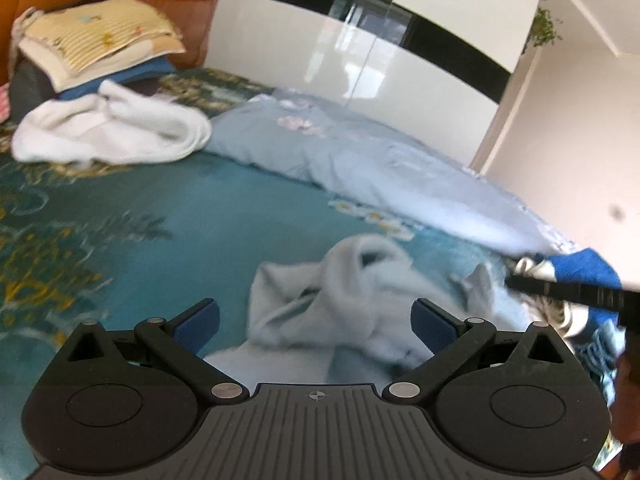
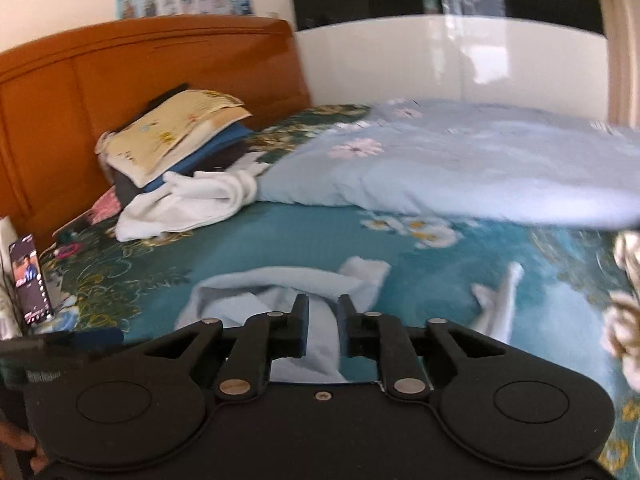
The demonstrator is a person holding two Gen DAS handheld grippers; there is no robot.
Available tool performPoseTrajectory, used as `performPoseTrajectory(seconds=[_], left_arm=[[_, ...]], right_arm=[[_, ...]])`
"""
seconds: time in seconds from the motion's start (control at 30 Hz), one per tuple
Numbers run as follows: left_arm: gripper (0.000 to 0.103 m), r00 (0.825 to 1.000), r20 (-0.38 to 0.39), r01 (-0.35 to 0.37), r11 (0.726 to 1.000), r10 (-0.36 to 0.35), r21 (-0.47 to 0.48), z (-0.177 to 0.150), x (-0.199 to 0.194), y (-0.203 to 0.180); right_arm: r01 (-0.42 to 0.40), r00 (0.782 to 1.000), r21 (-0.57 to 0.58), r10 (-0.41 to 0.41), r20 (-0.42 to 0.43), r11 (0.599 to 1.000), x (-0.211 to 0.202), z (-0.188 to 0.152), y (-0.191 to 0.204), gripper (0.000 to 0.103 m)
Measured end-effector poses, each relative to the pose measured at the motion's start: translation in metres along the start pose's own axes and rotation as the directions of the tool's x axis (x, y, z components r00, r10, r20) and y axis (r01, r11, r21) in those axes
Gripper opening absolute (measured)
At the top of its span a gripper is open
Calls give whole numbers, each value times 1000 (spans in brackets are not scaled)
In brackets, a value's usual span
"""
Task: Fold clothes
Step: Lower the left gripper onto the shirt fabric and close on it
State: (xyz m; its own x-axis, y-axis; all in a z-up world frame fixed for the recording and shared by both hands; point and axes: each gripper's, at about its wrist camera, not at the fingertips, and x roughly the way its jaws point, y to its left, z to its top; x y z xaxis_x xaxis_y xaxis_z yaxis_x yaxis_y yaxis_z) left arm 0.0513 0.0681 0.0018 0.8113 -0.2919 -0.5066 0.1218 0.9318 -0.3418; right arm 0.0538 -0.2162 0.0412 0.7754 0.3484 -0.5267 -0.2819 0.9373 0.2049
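A crumpled pale blue garment (image 1: 340,300) lies on the teal flowered bedspread (image 1: 160,220). My left gripper (image 1: 316,326) hovers just over its near part with the jaws wide open and nothing between the blue pads (image 1: 198,326). In the right wrist view the same garment (image 2: 260,284) spreads in front of and under my right gripper (image 2: 324,320). Those jaws stand a narrow gap apart, and a strip of the pale blue cloth shows in the gap; the pads do not appear to press on it. A sleeve (image 2: 500,300) trails off to the right.
A loose white garment (image 2: 188,200) and a stack of folded clothes (image 2: 180,132) sit by the orange headboard (image 2: 120,80). A pale blue flowered quilt (image 2: 460,160) fills the far side. A lit phone (image 2: 30,276) stands at the left edge, and a blue cloth (image 1: 584,268) lies at the right.
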Motion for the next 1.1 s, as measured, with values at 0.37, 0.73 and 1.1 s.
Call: performPoseTrajectory(seconds=[0.37,0.73,1.1], left_arm=[[102,998,-61,4,1000,-4,6,16,47,-22],[89,993,-117,-9,999,5,-35,19,72,-18],[50,994,-108,-42,992,29,-117,32,86,-11]], right_arm=[[-40,998,-76,37,-42,996,-11,-28,5,42],[5,990,-112,-21,-138,994,8,-42,2,46],[30,988,-106,-46,-149,994,23,-44,9,40]])
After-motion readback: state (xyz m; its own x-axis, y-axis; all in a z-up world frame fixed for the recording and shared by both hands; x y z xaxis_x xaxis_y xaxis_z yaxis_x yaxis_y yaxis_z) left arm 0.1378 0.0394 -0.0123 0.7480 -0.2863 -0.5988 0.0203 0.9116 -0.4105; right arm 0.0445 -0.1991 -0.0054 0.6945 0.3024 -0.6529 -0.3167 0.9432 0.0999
